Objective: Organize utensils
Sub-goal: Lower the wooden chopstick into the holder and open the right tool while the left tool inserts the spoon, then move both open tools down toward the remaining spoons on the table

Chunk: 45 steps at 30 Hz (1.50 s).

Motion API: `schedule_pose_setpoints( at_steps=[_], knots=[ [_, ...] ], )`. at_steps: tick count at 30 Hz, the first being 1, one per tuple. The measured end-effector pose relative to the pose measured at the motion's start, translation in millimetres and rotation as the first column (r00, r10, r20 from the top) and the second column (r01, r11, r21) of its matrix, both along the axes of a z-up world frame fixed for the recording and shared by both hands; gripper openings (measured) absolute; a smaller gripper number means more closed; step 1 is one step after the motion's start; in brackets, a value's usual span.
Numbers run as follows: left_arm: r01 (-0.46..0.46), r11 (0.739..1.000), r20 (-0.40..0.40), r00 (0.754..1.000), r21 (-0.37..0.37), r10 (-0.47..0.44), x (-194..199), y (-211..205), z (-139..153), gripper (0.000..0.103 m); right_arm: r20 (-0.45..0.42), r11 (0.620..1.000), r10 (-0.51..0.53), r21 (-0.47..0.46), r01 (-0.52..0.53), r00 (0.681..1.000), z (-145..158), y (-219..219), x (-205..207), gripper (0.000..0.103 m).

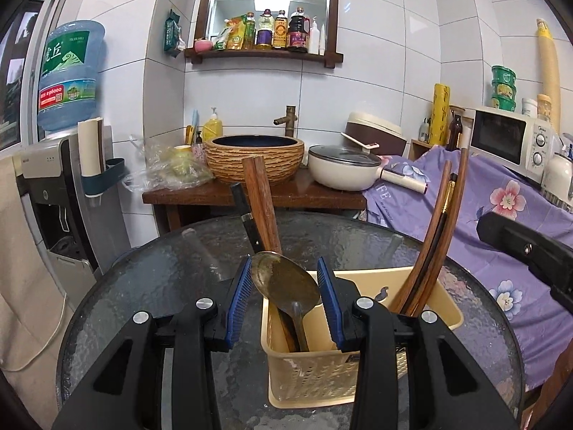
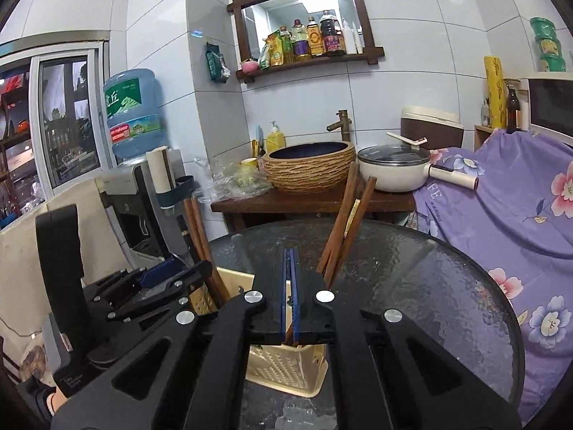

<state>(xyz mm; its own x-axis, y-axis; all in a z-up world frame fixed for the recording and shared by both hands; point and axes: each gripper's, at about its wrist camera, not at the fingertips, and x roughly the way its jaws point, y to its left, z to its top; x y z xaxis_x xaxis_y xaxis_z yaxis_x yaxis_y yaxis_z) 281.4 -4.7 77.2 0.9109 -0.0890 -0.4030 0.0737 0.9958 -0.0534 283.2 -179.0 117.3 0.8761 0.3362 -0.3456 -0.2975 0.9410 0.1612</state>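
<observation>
A yellow perforated basket [image 1: 322,376] [image 2: 283,369] stands on the round glass table [image 1: 161,286] [image 2: 429,286]. My left gripper [image 1: 284,268] is shut on the bowl of a metal spoon [image 1: 286,279], its blue pads [image 1: 238,301] against both edges and the handle reaching down into the left compartment. Brown chopsticks [image 1: 261,200] and a black-handled utensil [image 1: 243,215] stand behind the spoon. More chopsticks [image 1: 433,243] [image 2: 343,229] lean in the right compartment. My right gripper [image 2: 289,251] hovers over the basket, shut. A thin brown sliver shows between its pads; I cannot tell if it is held.
Behind the table, a wooden stand [image 1: 250,197] carries a woven basin [image 1: 254,157] and a lidded white pot [image 1: 343,168]. A water dispenser [image 1: 53,186] stands at the left. On the right, purple flowered cloth [image 1: 501,215] drapes below a microwave [image 1: 508,139]. The right tool's black housing [image 1: 519,251] is close by.
</observation>
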Motion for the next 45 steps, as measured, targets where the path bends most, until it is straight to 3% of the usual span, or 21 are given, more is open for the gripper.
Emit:
schedule_pose_setpoints(
  at_steps=[1,3,5,6,11,17,21,28,32,39,45],
  knots=[
    [-0.001,1.0,0.004,1.0,0.001,0.001,-1.6,0.4,-0.1,0.041,0.004,1.0,-0.004,-0.006,0.004,1.0,-1.4,0.8,-1.9,0.004],
    [0.0,1.0,0.023,1.0,0.0,0.0,-8.6,1.8,1.7,0.058,0.0,1.0,-0.001,-0.017,0.001,1.0,-6.2,1.2,-7.3,0.013],
    [0.001,1.0,0.046,0.999,-0.009,0.0,-17.8,4.2,4.5,0.065,0.002,1.0,0.003,0.0,-0.003,1.0,-10.6,-2.9,-14.5,0.049],
    [0.0,1.0,0.053,0.999,-0.013,0.001,-21.9,5.4,6.0,0.066,0.014,1.0,-0.01,0.007,0.01,1.0,-12.3,-6.1,-19.6,0.053],
    [-0.022,0.999,0.032,0.999,-0.027,0.022,-44.2,18.6,1.6,0.078,-0.075,0.999,-0.036,0.011,0.037,0.997,-31.8,-19.5,-34.3,0.053],
    [0.019,0.999,-0.126,0.992,0.026,-0.016,-65.8,20.6,-32.8,0.078,-0.268,0.999,-0.04,-0.02,0.036,0.962,-78.1,-15.5,-43.6,0.053],
    [0.126,0.991,-0.241,0.964,0.049,-0.111,-86.6,6.0,-61.8,0.076,-0.32,0.998,-0.058,-0.051,0.043,0.946,-104.5,-11.3,-52.1,0.053],
    [0.276,0.961,-0.411,0.879,0.024,-0.242,-104.1,-13.6,-103.9,0.057,-0.398,0.996,-0.074,-0.068,0.051,0.914,-131.9,-12.0,-60.2,0.053],
    [0.295,0.955,-0.447,0.857,0.021,-0.255,-105.4,-20.0,-117.3,0.05,-0.417,0.996,-0.075,-0.065,0.053,0.906,-138.5,-13.9,-63.0,0.053],
    [0.339,0.941,-0.471,0.831,0.006,-0.296,-110.1,-29.9,-123.3,0.046,-0.445,0.997,-0.076,-0.064,0.053,0.892,-145.5,-15.1,-63.6,0.053],
    [0.361,0.932,-0.494,0.818,0.042,-0.295,-111.2,-41.5,-131.2,0.037,-0.475,0.996,-0.074,-0.07,0.045,0.877,-151.9,-7.3,-59.5,0.053]
  ],
)
